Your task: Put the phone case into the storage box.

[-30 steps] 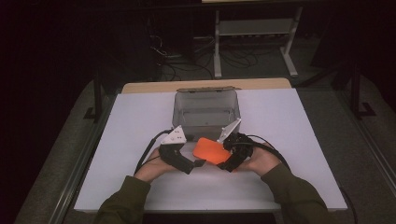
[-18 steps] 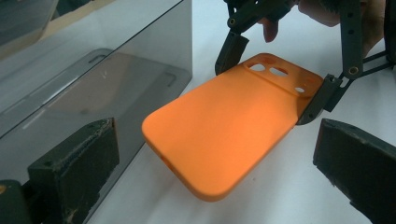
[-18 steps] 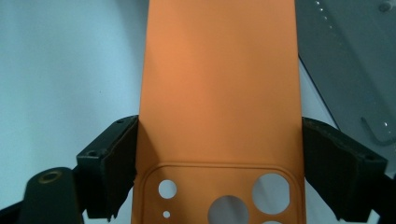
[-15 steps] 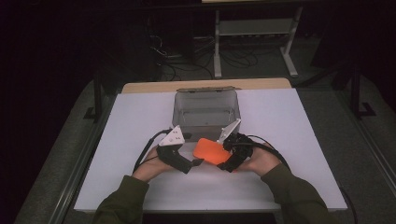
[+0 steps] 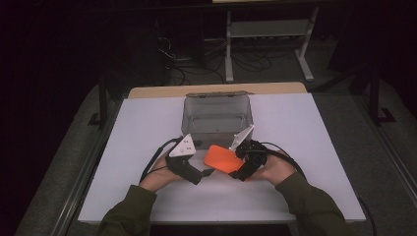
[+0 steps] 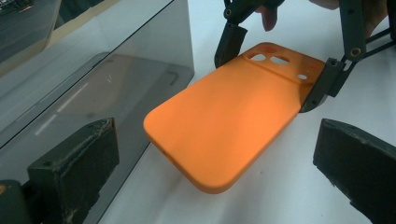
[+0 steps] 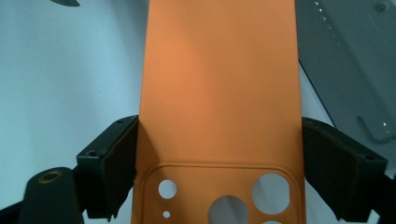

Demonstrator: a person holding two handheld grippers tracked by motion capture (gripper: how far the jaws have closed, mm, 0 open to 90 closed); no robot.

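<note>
An orange phone case (image 5: pixel 220 158) hangs just above the white table (image 5: pixel 314 147), in front of the grey box (image 5: pixel 217 115). My right gripper (image 5: pixel 239 167) is shut on it. In the right gripper view (image 7: pixel 219 168) both pads press the sides of the phone case (image 7: pixel 219 79) at its camera-hole end. My left gripper (image 5: pixel 207 172) is open at the case's other end. In the left gripper view (image 6: pixel 215 186) its pads (image 6: pixel 74 163) stand wide on either side of the phone case (image 6: pixel 224 121) without touching it.
The grey see-through box (image 6: pixel 93 88) lies open-topped close beside the case, on the left gripper's left. Cables trail from both grippers over the table. A metal rack (image 5: pixel 265 39) stands on the floor beyond the table's far edge.
My left gripper has shifted slightly to the left and toward the person. The right gripper and the case have stayed in place.
</note>
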